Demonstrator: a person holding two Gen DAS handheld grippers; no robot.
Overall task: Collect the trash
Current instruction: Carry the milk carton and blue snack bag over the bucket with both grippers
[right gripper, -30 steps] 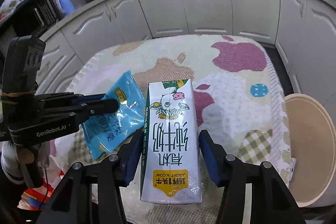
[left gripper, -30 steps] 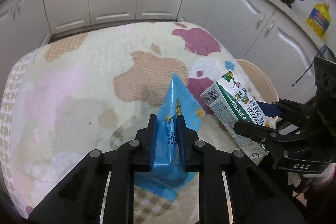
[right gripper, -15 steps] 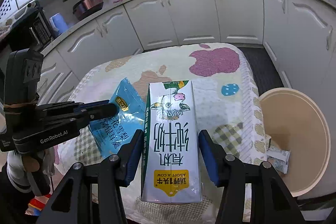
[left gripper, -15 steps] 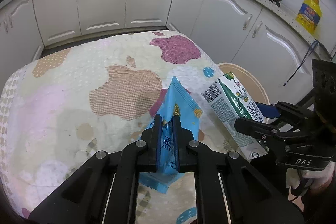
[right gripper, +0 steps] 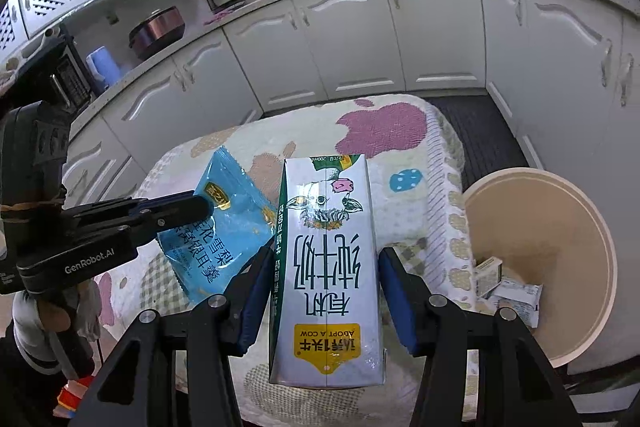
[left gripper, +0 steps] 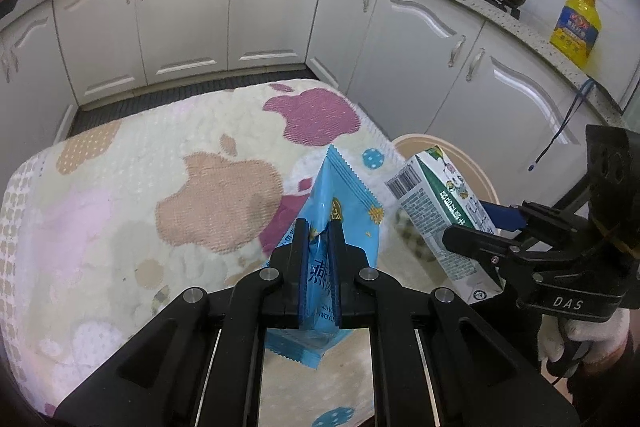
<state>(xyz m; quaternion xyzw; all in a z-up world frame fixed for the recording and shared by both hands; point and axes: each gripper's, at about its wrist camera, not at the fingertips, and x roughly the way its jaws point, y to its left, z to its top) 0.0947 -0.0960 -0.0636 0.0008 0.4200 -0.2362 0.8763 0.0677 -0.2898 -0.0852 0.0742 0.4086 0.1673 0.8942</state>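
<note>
Both loads have risen clear of the quilt-covered bench [right gripper: 400,131]. Left gripper [left gripper: 319,251]: fingers pinched shut on the blue foil snack packet [left gripper: 344,203]. Right gripper [right gripper: 325,275]: fingers clamping the white-and-green milk carton [right gripper: 326,267]. The round beige plastic bin [right gripper: 600,235], now fully visible at 3 o'clock, is presumably the drop point.

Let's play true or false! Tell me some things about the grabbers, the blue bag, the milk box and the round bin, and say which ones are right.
1. The left gripper is clamped on the blue snack bag. True.
2. The right gripper holds nothing. False: it grips the milk carton by its sides.
3. The beige bin stands beside the table, with some small cartons already inside. True.
4. The milk carton lies in the bin. False: it is held up over the table edge.
5. A yellow oil bottle stands on the counter. True.
</note>
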